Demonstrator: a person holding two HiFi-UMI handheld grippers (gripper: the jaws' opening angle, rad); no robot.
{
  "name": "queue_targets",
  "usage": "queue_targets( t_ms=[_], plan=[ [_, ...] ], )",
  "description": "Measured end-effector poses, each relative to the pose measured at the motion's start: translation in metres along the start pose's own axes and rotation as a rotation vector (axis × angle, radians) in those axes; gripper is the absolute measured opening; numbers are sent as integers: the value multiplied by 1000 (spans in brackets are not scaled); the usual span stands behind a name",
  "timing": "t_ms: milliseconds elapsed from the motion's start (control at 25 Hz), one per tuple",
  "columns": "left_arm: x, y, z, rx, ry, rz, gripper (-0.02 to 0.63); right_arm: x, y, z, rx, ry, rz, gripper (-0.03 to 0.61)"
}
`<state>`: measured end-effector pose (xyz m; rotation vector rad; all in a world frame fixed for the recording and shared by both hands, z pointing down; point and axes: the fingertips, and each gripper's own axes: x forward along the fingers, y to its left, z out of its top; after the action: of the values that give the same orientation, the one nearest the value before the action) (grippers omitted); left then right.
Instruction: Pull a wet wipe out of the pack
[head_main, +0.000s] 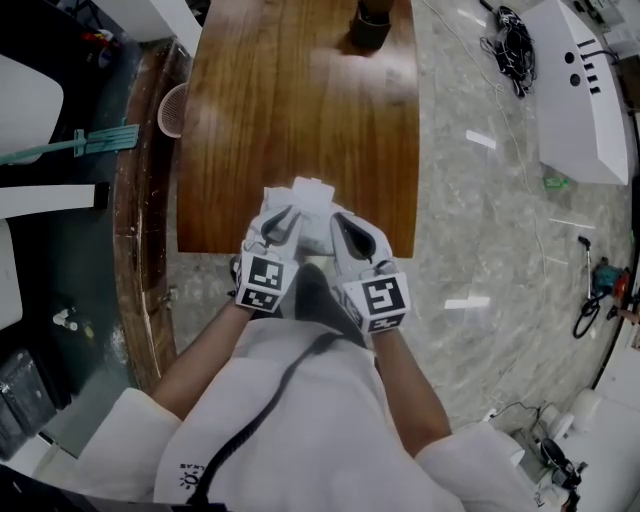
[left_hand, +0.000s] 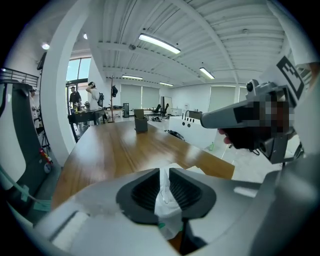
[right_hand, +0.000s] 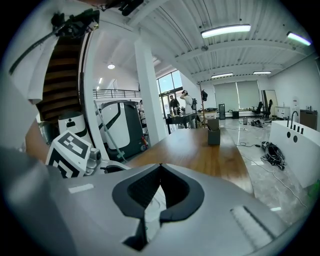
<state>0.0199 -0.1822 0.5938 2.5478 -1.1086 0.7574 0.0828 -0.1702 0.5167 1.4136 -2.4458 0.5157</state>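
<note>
Open-plan office-cum-lab hall: long wooden table (head_main: 300, 120), polished stone floor (head_main: 480, 220) (cables (head_main: 513, 45) lying loose on it), ceiling strip lights (left_hand: 159, 43), people (left_hand: 92, 95) standing beyond.

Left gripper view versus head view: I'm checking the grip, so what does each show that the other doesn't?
Left gripper view only: the left hand-held gripper, pads clamped on a white wet wipe; people far down the room. Head view only: the person's white sleeves, both forearms. Both: the wooden table, the wipe pack, the right hand-held gripper.

Table (head_main: 300, 120) glossy varnished wood, floor (head_main: 480, 200) polished stone, wipe (left_hand: 164, 197) soft crumpled cloth, fingers (left_hand: 144, 192) matt ribbed black, pack (right_hand: 150, 212) smooth film.
</note>
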Motion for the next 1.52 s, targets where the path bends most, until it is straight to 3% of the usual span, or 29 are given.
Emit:
queue_targets(
  t_ms=[120, 240, 480, 840, 1000, 1520],
  plan=[
    [2, 9, -4, -23, 11, 24, 8, -1, -4, -4, 6, 14, 1, 9],
    [3, 15, -4, -48, 17, 23, 5, 1, -5, -8, 11, 24, 9, 9],
    [2, 28, -18, -188, 38, 37, 5, 12, 1, -24, -4, 96, 45, 9],
    [6, 32, -37, -240, 71, 41, 9, 41, 29, -56, -61, 283, 152, 14],
    [6, 33, -42, -264, 68, 30, 12, 52, 44, -67, -87, 356, 202, 78],
    [5, 33, -48, -304, 35, -20, 11, 72, 51, -94, -135, 497, 201, 80]
  ],
)
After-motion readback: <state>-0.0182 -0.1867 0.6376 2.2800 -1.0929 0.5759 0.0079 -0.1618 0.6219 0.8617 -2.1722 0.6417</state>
